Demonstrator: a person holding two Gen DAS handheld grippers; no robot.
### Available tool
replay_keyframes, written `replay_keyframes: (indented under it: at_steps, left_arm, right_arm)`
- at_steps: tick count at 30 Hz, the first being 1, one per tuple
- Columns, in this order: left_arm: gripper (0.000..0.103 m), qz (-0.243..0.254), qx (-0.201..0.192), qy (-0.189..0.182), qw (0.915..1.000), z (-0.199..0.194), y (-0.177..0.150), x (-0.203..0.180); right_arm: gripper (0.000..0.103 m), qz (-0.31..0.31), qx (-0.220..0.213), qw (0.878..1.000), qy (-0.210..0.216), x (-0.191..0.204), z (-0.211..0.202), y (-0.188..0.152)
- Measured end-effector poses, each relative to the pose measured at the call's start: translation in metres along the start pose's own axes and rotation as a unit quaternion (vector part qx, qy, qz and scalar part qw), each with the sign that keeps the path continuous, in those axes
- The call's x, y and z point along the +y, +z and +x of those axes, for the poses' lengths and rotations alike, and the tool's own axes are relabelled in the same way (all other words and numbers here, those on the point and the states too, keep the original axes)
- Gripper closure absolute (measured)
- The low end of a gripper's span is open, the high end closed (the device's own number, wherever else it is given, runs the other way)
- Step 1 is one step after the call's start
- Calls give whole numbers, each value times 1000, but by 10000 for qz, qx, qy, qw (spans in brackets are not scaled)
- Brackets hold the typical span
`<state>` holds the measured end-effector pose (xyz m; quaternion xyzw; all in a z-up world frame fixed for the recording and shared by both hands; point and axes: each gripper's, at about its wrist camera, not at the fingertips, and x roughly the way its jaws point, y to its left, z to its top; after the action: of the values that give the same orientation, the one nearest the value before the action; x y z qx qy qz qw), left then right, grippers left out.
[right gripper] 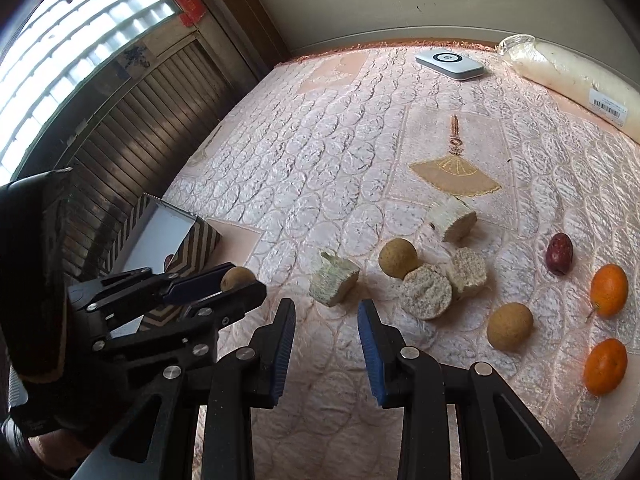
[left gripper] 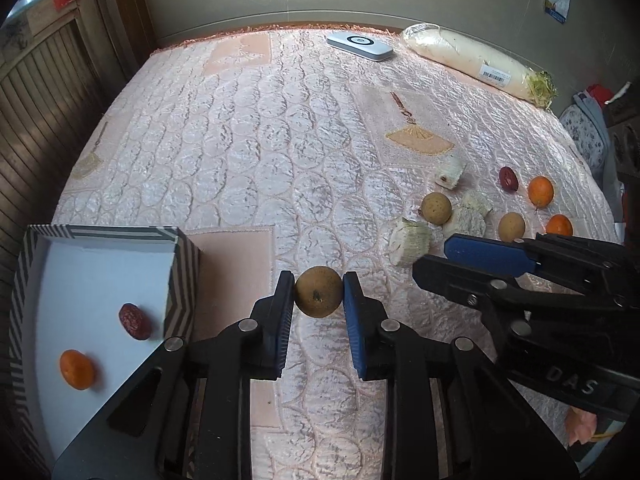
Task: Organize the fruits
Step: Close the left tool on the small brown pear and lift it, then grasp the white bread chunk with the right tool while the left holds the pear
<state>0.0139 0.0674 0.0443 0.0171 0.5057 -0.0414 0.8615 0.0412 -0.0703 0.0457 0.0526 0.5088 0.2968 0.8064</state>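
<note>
From the left wrist we look steeply down along the left gripper point(left gripper: 319, 294), close over a pink quilted cloth point(left gripper: 240, 152), toward the far wall; a striped box point(left gripper: 182, 272) fills our lower left corner. From the right wrist we face the same way along the right gripper point(right gripper: 326, 330), a little farther right, with a window point(right gripper: 72, 40) at upper left. Both views share the cloth, the box point(right gripper: 200, 244), the white device point(left gripper: 359, 46) point(right gripper: 449, 64) near the wall, and the scattered fruit. Each view catches the other gripper at its edge.
</note>
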Motion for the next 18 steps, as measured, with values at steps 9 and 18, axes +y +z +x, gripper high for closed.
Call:
replay_keyframes:
  at_steps: [9,18]
  left_arm:
    - [79,-253,-180,263,9992,-25,-7,25]
    - [79,-686,-232,512,9961,-43,-19,58]
  right_arm:
    - [83,65,163,9992,-350,9,27,12]
    - [83,-322,3,9994,-99,37,5,10]
